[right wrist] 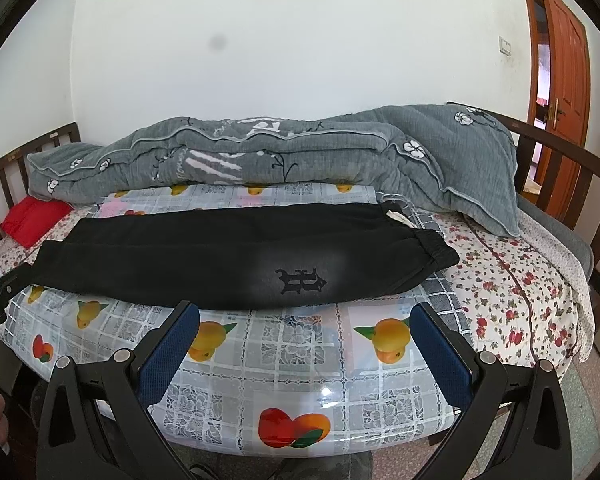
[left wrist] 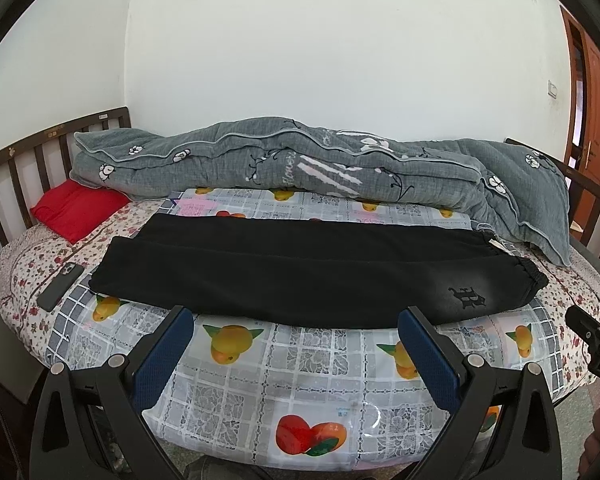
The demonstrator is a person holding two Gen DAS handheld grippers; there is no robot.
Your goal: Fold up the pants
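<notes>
bed (left wrist: pixel 440 364): fruit-print cover, grey quilt (left wrist: pixel 300 160) at far side | black pants (left wrist: pixel 300 276): lying lengthwise, legs stacked, waistband right, cuffs left, unheld | left hand-held gripper (left wrist: pixel 296 320): wide apart, empty, near front hem | right hand-held gripper (right wrist: pixel 306 316): wide apart, empty | advice: pinch both layers at waistband and cuffs, carry one end evenly over | phone (left wrist: pixel 58 286): beside cuffs, avoid snagging

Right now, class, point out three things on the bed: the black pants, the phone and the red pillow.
black pants (left wrist: pixel 300 276), left wrist view, middle of the near leg.
phone (left wrist: pixel 58 286), left wrist view, middle of its dark back.
red pillow (left wrist: pixel 80 208), left wrist view, centre of its top face.
</notes>
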